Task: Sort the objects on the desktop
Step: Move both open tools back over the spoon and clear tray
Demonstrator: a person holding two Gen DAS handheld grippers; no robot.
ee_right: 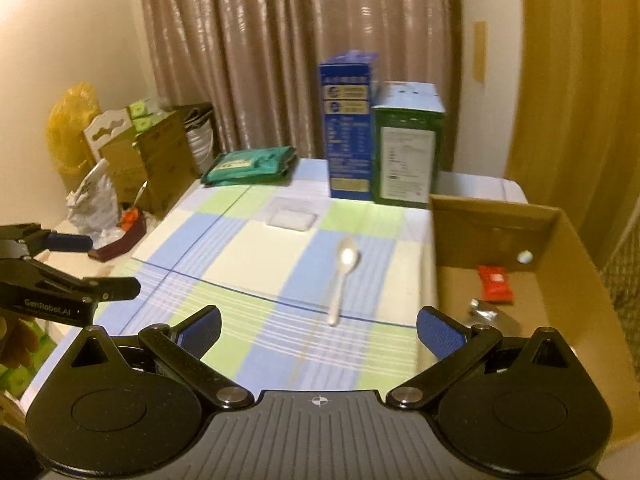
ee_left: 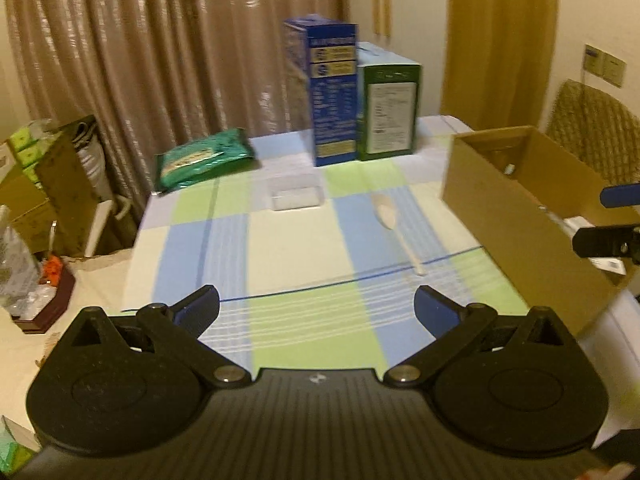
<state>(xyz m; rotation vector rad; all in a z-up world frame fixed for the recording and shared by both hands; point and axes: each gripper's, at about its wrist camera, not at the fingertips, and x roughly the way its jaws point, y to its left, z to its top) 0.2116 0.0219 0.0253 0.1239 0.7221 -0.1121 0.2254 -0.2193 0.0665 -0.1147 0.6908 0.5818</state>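
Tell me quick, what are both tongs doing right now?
Left tongs: open, holding nothing.
Right tongs: open, holding nothing.

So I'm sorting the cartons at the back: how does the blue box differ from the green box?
The blue box is taller and narrower; the green box is shorter and wider. The blue box's top flap looks open, while the green box's top is shut flat. The green box shows a large white label; the blue box has small yellow panels. Both stand upright, side by side, at the far edge of the table.
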